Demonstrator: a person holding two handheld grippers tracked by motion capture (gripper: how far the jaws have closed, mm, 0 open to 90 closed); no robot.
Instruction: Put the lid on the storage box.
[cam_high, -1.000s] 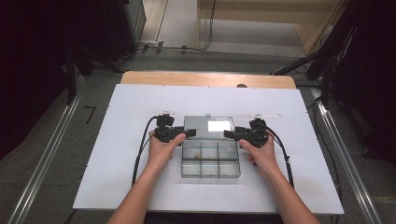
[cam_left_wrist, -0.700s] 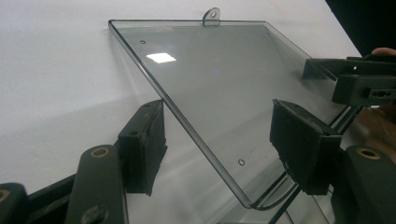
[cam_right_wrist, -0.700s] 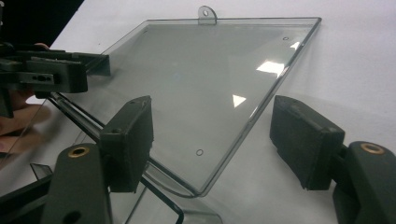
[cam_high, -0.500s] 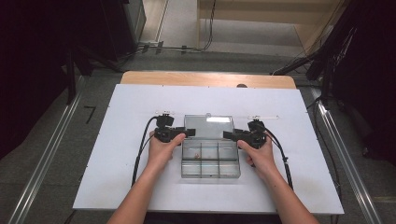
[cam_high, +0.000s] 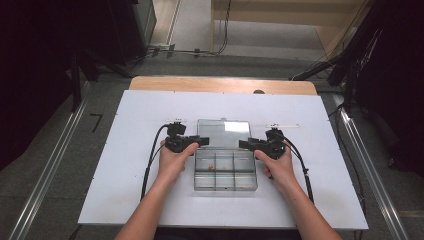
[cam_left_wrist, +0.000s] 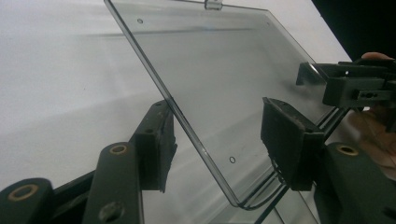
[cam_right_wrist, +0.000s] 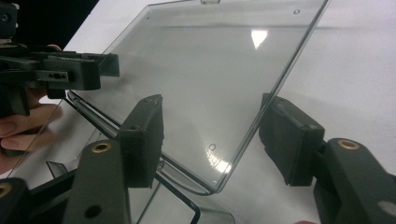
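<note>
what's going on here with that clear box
A person holds a gripper in each hand at the open lid of a clear compartment box on a white table. The left gripper and right gripper each straddle a side edge of the lid; their jaws have just been closing, pads not yet pressing.

Both grippers' jaws have just been closing, the left gripper (cam_left_wrist: 215, 149) and right gripper (cam_right_wrist: 212, 140) each straddling a side edge of the lid (cam_high: 223, 132), pads not pressing

White sheet (cam_high: 150, 115) covers wooden table (cam_high: 220, 84), bare wood strip along far edge. Grey floor (cam_high: 60, 150) around. Metal rails (cam_high: 47, 175) at lower left and right. Dark equipment upper left, upper right. Pale wooden furniture (cam_high: 280, 20) top centre; cables (cam_high: 170, 50) on floor.
</note>
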